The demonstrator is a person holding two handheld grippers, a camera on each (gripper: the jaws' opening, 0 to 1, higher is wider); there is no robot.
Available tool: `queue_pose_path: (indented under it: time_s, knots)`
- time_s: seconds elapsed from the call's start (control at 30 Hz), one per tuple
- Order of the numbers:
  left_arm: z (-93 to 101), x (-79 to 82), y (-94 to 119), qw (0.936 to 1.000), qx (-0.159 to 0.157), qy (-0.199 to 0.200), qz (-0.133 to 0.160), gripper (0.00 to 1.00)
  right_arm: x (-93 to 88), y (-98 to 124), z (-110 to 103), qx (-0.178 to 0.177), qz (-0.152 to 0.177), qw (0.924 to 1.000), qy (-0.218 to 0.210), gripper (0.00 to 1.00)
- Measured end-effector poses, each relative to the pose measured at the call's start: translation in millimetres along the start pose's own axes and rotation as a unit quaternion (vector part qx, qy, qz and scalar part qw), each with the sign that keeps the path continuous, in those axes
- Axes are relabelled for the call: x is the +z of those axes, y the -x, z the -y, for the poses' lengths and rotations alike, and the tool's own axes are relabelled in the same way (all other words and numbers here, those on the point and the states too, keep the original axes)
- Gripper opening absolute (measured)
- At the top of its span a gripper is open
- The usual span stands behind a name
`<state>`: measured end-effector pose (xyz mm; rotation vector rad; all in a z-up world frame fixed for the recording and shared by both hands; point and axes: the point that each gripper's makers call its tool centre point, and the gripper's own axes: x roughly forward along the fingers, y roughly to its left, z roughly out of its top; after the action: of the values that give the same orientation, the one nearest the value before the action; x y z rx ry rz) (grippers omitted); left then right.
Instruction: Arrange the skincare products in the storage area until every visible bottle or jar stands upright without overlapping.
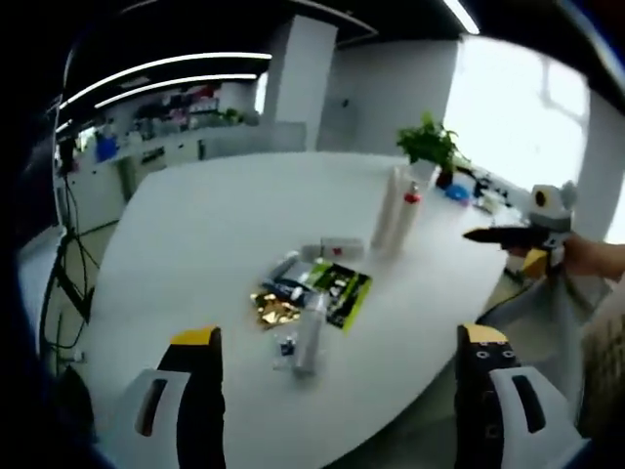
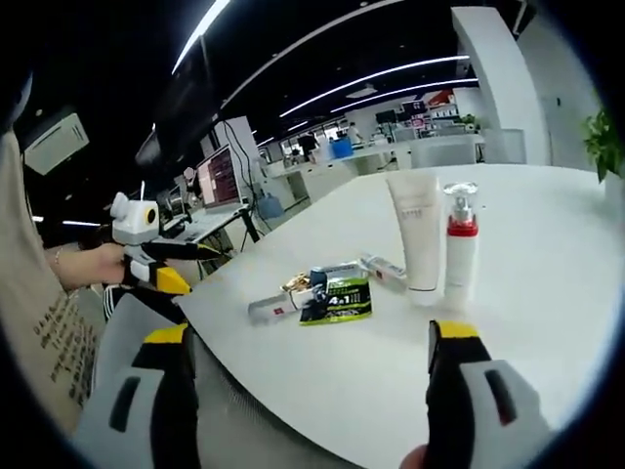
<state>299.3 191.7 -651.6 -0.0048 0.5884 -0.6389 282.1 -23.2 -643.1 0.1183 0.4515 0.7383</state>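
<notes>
i hold both grippers off the white table (image 1: 215, 234), left gripper (image 1: 342, 391) and right gripper (image 2: 308, 391) jaws spread, empty. tube (image 2: 415, 230) and pump bottle (image 2: 459, 239) stand upright together; other items (image 2: 327, 291) lie flat in a pile nearby.

Your white table (image 1: 205, 234) carried two upright bottles (image 2: 439, 239) inboard. Flat packets and tubes (image 1: 312, 293) lay nearer its front edge.

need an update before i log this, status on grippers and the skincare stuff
Left gripper open, right gripper open, both off table. White tube and pump bottle upright; clear bottle lying down. Green packet among clutter.
</notes>
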Motion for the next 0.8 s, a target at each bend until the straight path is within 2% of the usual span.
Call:
queue_pose_path:
  time_s: [0.27, 0.5, 0.67, 0.8]
  knots:
    - [-5.5, -9.9, 21.0, 0.9995, 0.029, 0.013, 0.008, 0.97, 2.2, -0.2, -4.6, 0.003, 0.002, 1.0, 0.007, 0.99]
    - [-13.4, -23.1, 35.1, 0.9987, 0.051, 0.007, -0.001, 0.97, -0.2, 0.3, -16.0, 0.009, -0.008, 0.9998, 0.019, 0.99]
    - [-14.2, -15.6, 40.9, 0.9981, 0.058, 0.011, 0.015, 0.97, 2.7, 2.0, -23.4, 0.012, -0.002, 0.9997, 0.02, 0.99]
    - [-12.2, -17.0, 40.1, 0.9981, 0.059, 0.009, 0.014, 0.97, 1.6, 2.5, -27.2, 0.014, -0.002, 0.9997, 0.021, 0.99]
